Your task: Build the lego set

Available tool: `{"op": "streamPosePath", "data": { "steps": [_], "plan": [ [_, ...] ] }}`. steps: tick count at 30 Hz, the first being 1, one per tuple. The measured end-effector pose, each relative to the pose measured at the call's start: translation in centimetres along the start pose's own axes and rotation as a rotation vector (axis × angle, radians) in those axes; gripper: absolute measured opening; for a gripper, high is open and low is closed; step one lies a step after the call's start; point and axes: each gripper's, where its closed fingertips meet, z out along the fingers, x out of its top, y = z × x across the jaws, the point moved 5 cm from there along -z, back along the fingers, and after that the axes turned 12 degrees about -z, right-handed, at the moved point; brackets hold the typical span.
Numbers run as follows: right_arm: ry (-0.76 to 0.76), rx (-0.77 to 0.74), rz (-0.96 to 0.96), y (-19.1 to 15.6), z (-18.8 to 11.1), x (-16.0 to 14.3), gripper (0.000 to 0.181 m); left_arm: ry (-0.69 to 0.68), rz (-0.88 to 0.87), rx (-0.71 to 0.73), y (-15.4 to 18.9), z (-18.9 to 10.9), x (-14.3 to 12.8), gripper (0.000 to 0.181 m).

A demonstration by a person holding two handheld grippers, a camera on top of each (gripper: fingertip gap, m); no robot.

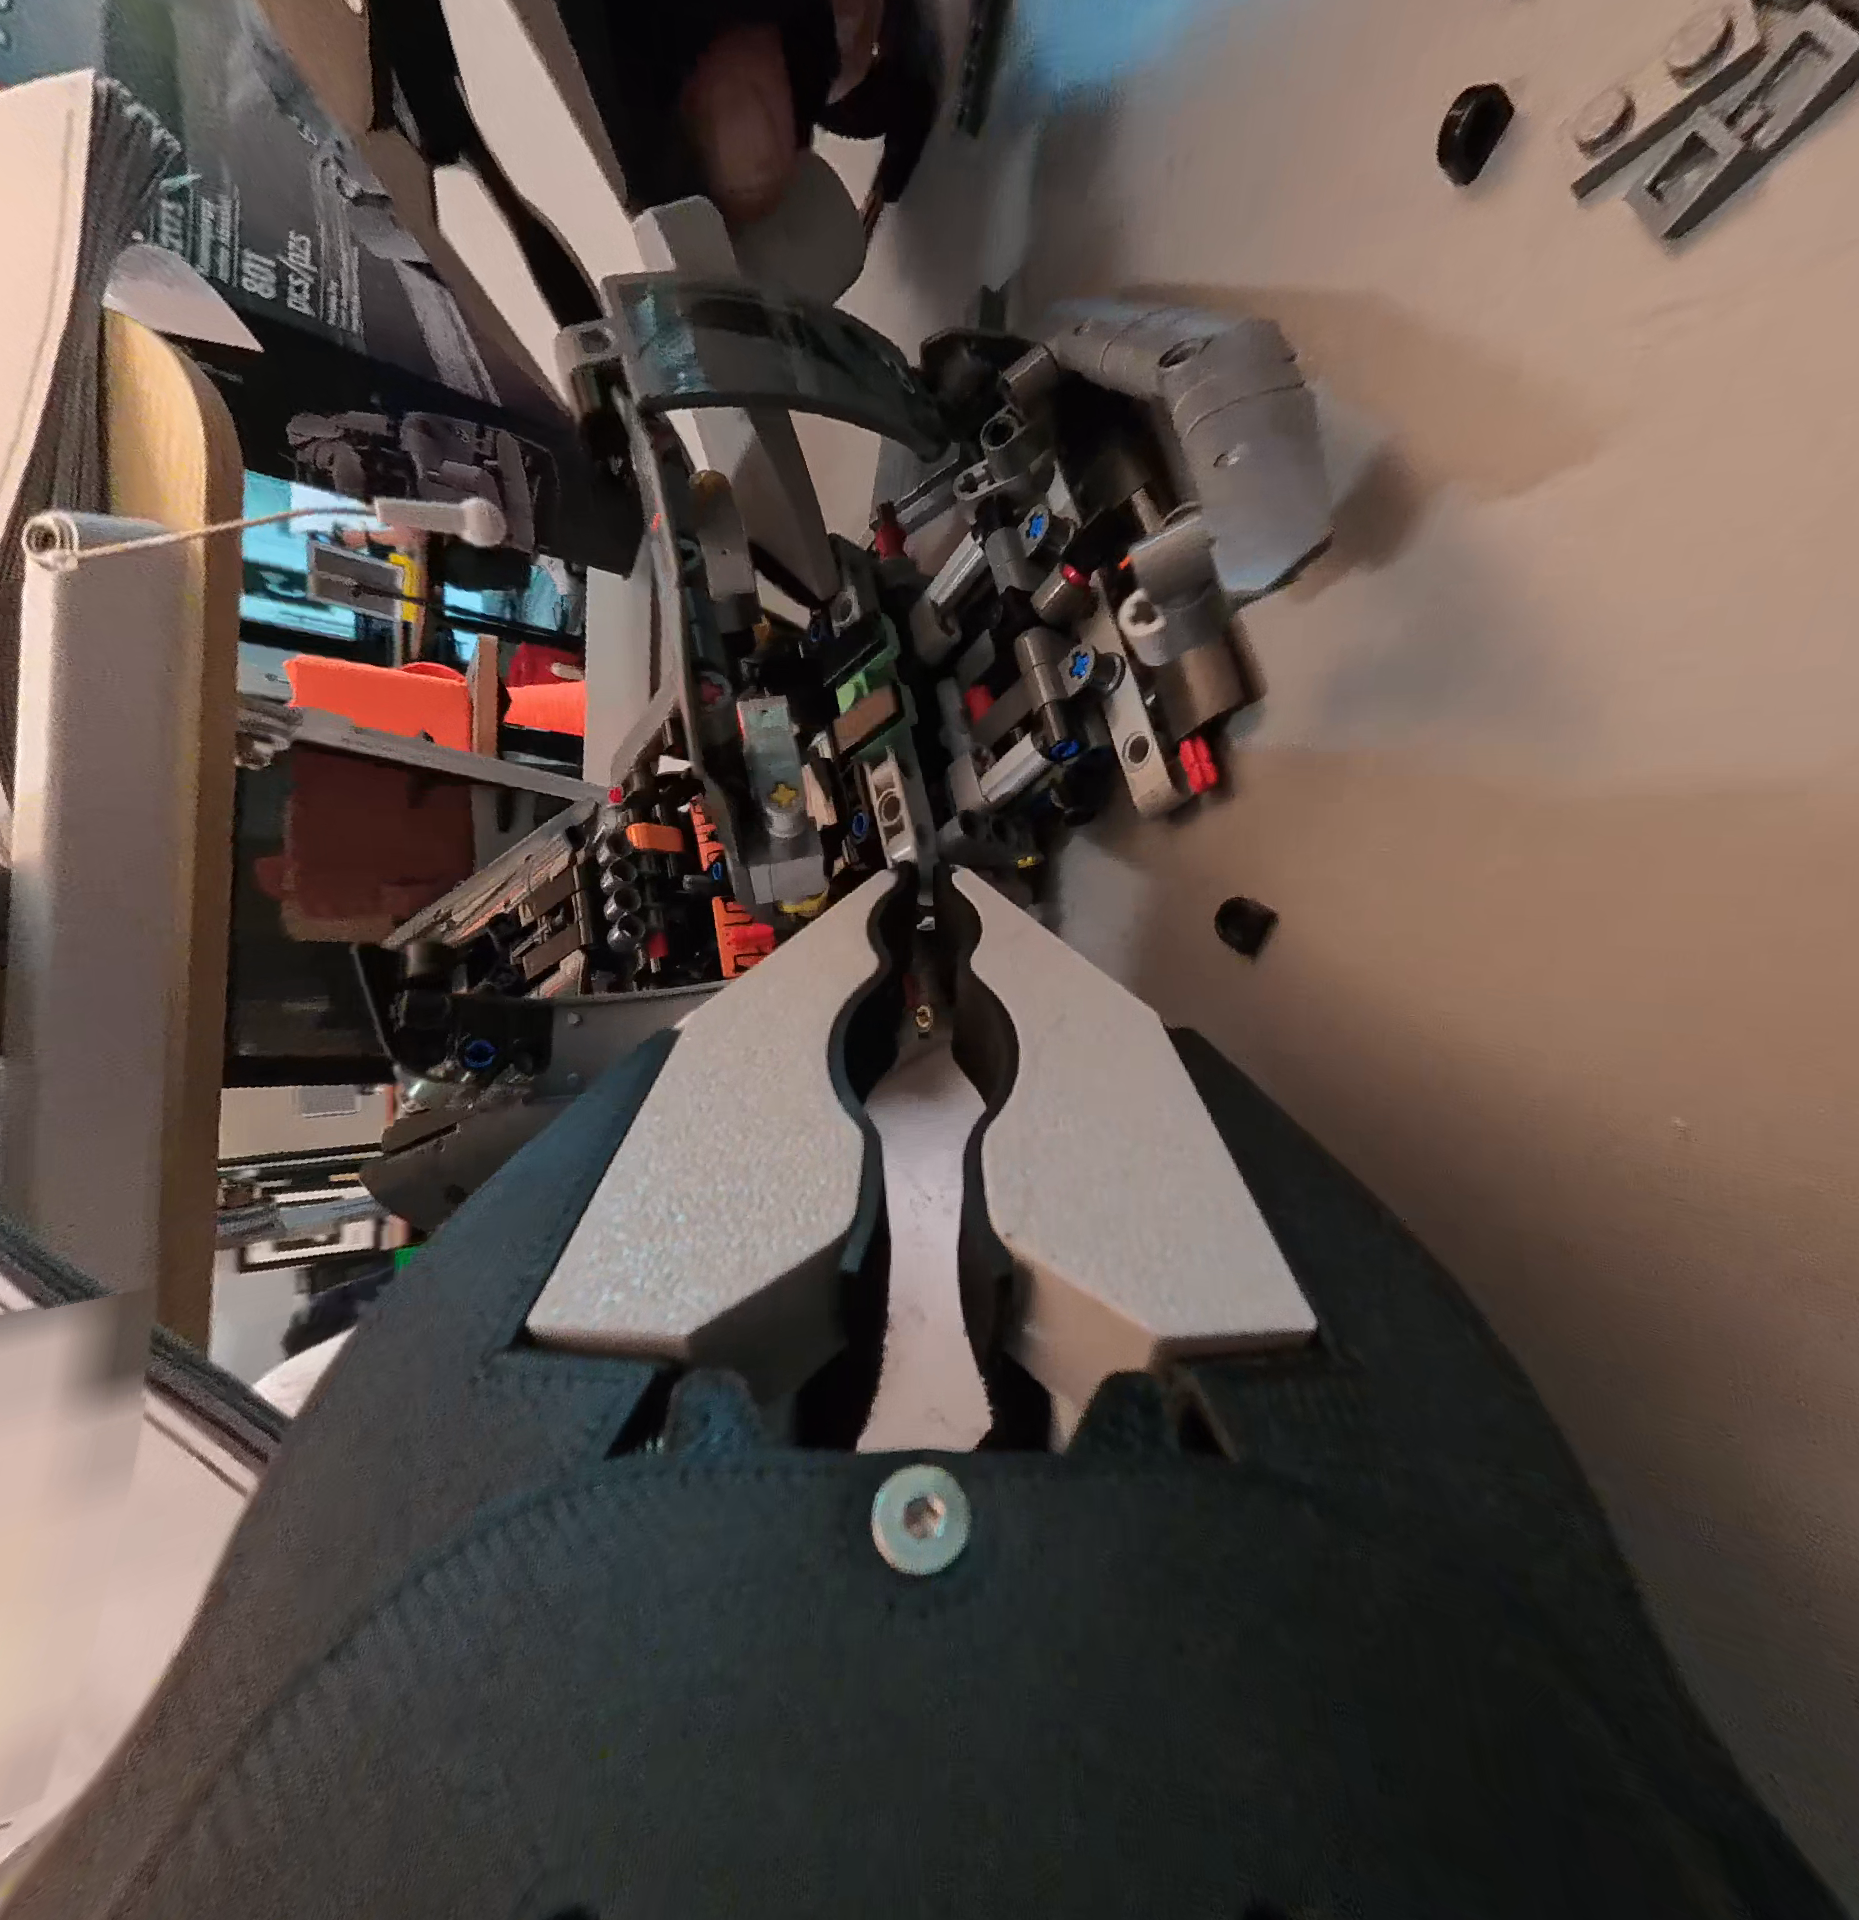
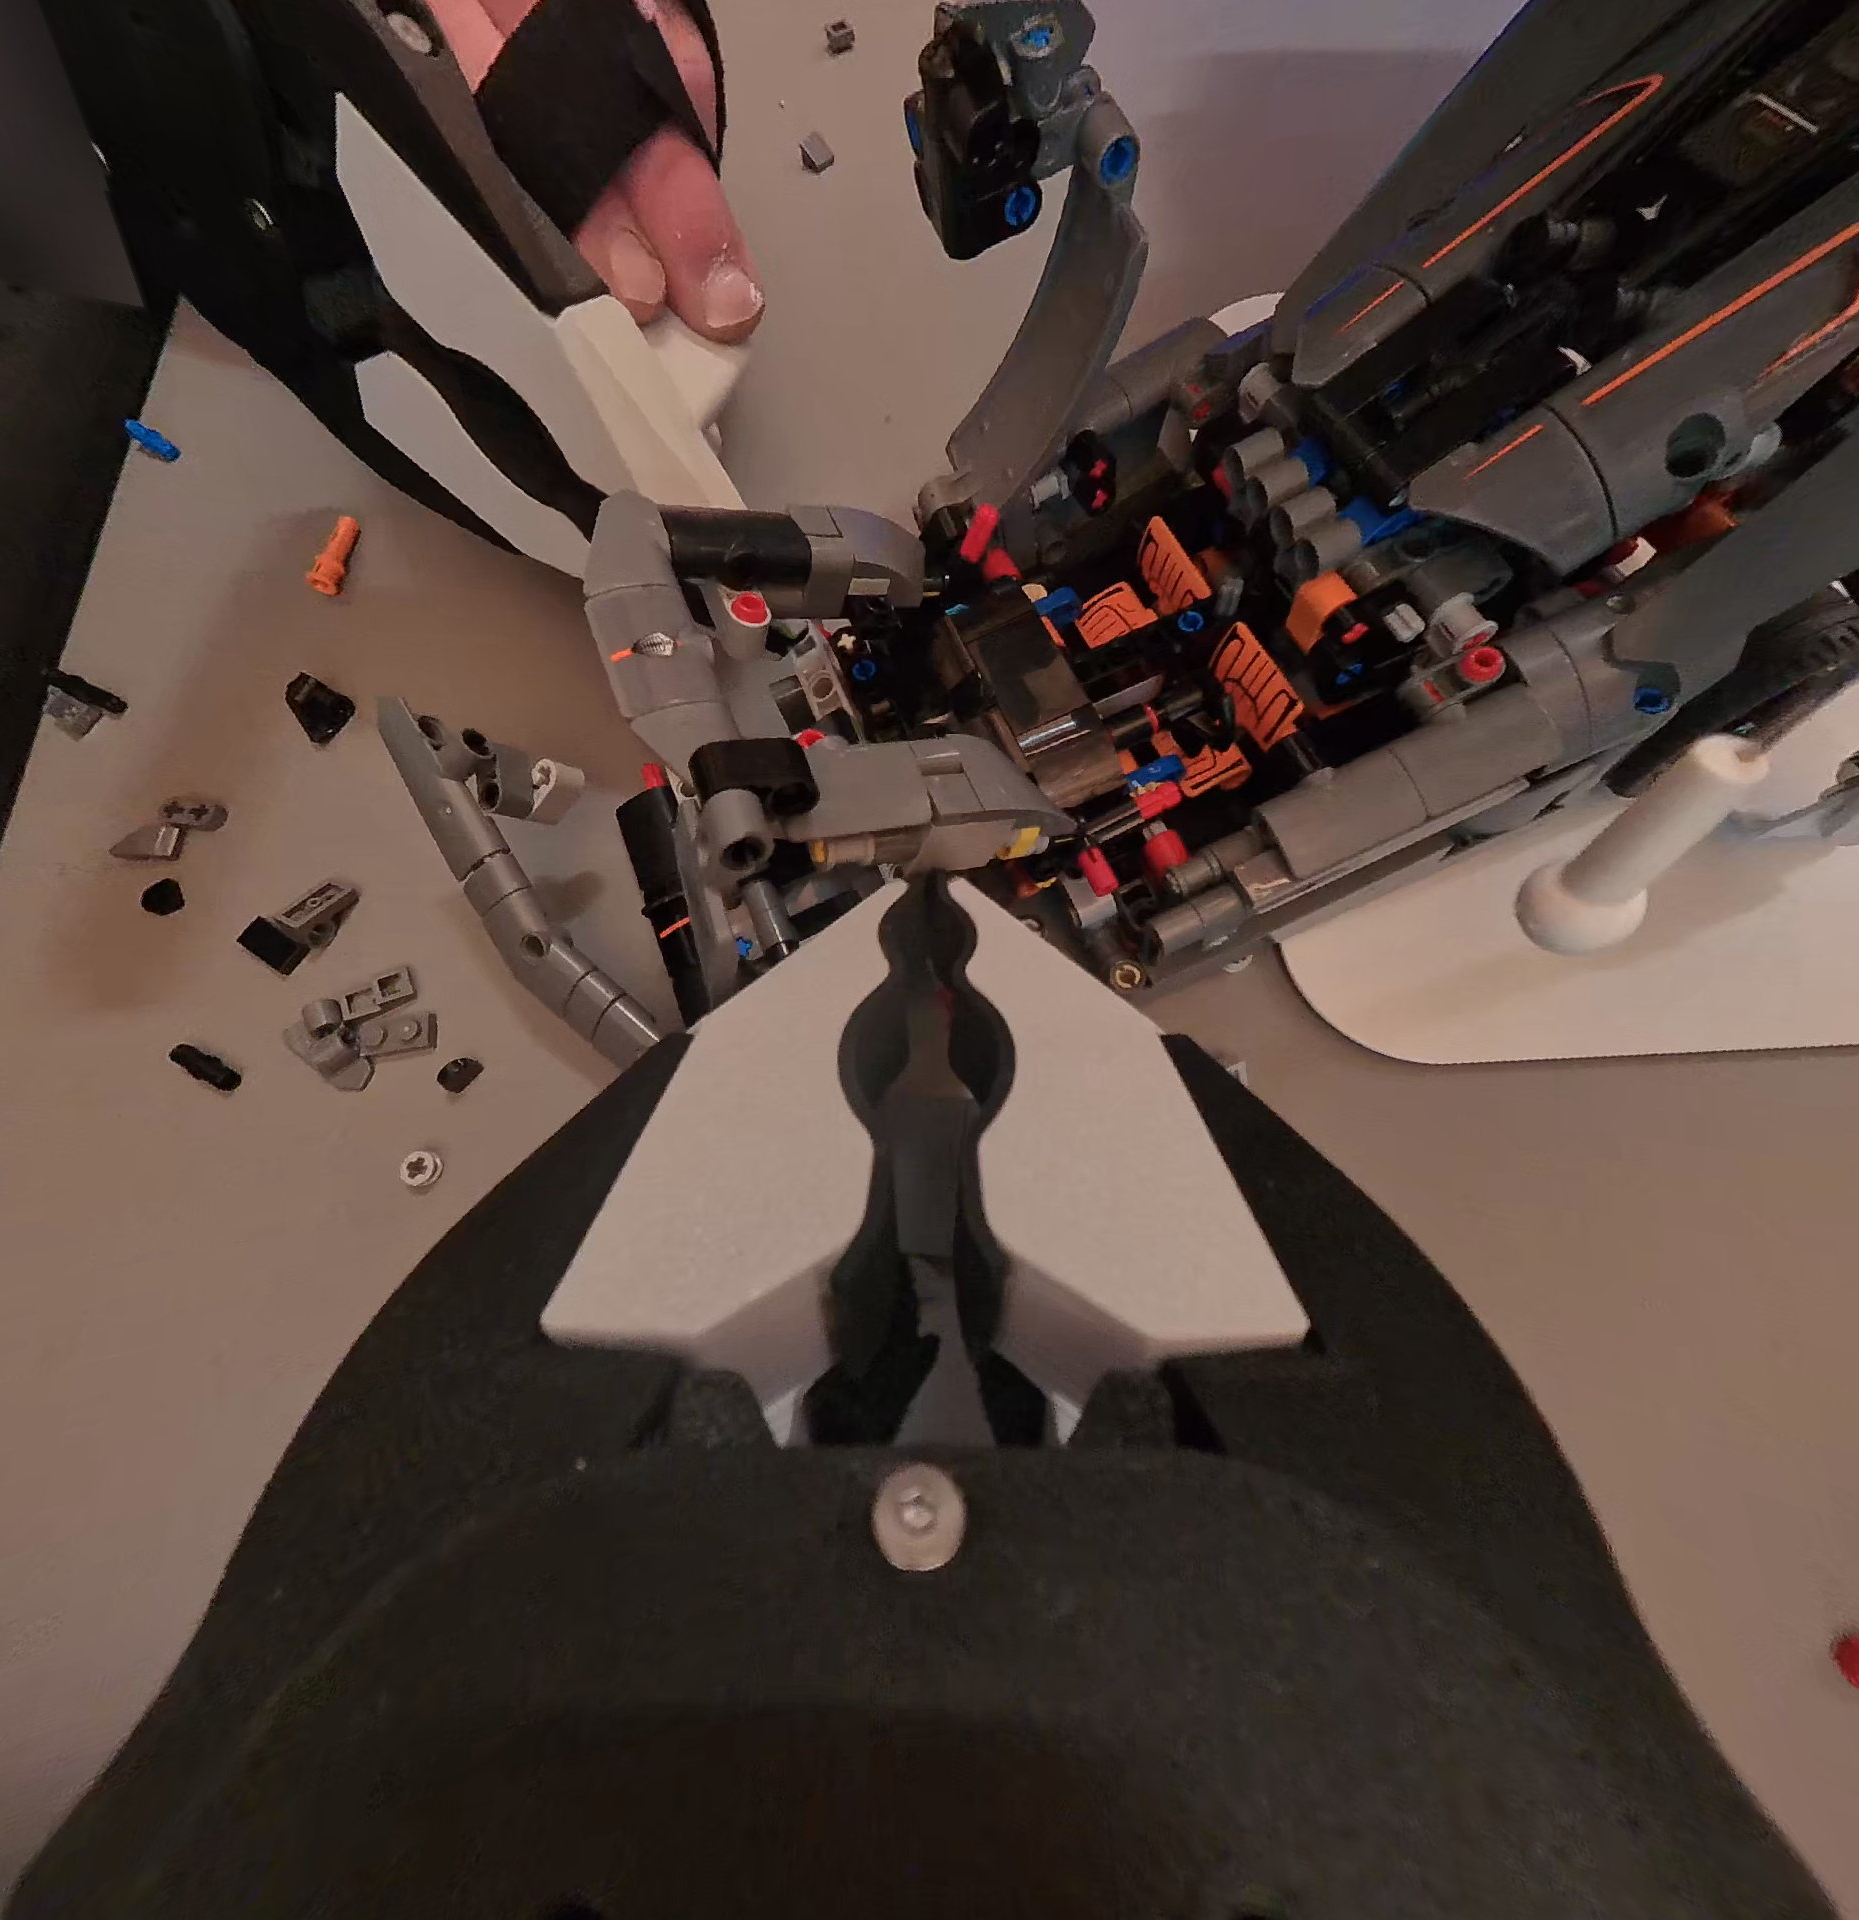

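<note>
Right wrist view: your right gripper (image 2: 930, 894) has its fingers pinched nearly together, tips on a dark part at the near edge of the model (image 2: 1060, 665).
Model: grey, black and orange car build, lying on the table (image 2: 229, 1299), far right end resting on a white stand (image 2: 1631, 966).
Left gripper (image 2: 686, 457): reaches in from the far left, tips at the model's grey frame; in its own view (image 1: 920, 883) the fingers are almost closed on a thin part of the build.
Loose parts: a grey strip (image 2: 509, 883) and small grey and black pieces (image 2: 364, 1023) scattered left.
Box (image 1: 385, 312): stands left, behind the model.
</note>
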Motion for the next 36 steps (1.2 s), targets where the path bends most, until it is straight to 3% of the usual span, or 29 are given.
{"op": "streamPosePath", "data": {
  "steps": [11,26,36],
  "plan": [
    [0.010,0.003,0.008,0.0,0.0,-0.1,0.000,0.006,-0.058,-0.018,-0.1,0.2,-0.2,0.000],
    [0.001,0.010,0.097,0.4,0.2,-0.2,0.000,0.038,-0.553,-0.248,-1.3,0.5,-0.7,0.000],
    [-0.017,0.007,0.145,0.6,0.3,-0.2,0.000,0.061,-0.723,-0.348,-1.8,0.8,-1.1,0.000]
  ]
}}
